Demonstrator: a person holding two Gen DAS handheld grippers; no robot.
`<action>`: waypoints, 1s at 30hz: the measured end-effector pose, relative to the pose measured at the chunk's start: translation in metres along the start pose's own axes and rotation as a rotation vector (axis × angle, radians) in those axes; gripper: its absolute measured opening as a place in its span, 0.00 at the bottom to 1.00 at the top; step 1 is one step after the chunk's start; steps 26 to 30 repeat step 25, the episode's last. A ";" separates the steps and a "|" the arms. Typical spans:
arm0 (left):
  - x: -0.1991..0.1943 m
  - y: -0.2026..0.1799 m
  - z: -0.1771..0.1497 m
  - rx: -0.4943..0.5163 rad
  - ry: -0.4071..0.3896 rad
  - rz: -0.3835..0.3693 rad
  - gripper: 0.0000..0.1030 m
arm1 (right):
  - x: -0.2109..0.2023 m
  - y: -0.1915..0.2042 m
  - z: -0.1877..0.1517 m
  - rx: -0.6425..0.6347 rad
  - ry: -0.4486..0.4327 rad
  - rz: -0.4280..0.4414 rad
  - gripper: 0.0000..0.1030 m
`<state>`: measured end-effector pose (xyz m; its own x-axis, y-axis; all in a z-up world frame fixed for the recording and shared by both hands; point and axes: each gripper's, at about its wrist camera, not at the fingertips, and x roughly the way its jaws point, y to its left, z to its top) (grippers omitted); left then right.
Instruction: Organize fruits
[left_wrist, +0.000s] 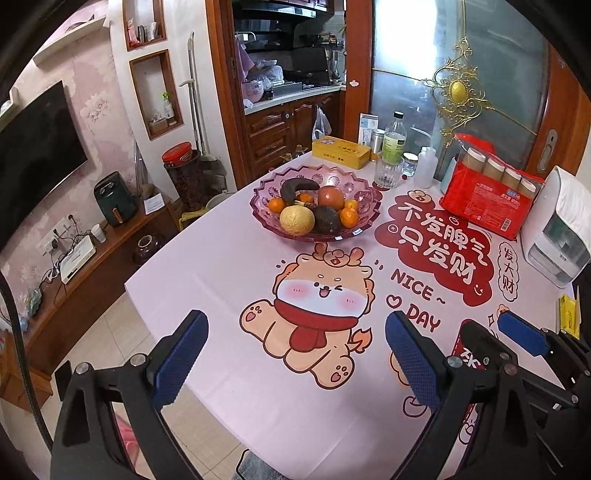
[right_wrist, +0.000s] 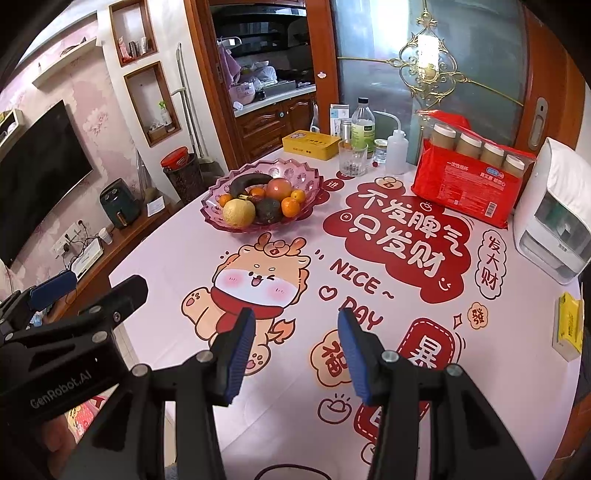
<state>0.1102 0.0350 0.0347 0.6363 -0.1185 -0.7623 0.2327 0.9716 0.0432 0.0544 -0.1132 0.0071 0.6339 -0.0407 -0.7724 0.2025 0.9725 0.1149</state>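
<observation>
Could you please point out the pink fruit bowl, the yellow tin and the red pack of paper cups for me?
pink fruit bowl (right_wrist: 295, 167): right wrist view, far rim.
yellow tin (right_wrist: 311, 145): right wrist view, lid.
red pack of paper cups (left_wrist: 480, 206): left wrist view, front label.

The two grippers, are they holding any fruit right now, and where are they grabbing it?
Nothing is held. The left gripper and the right gripper both hang over the tablecloth with empty jaws. All the fruit sits in the pink bowl.
</observation>
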 end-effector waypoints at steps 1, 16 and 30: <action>0.001 0.001 -0.001 -0.002 0.001 0.002 0.93 | 0.000 -0.001 0.000 0.002 0.000 0.001 0.46; 0.003 0.003 -0.008 -0.004 0.017 0.004 0.93 | 0.001 0.002 0.000 0.002 0.004 0.001 0.46; 0.003 0.001 -0.010 -0.005 0.026 0.003 0.93 | 0.001 0.001 0.000 0.001 0.005 0.002 0.46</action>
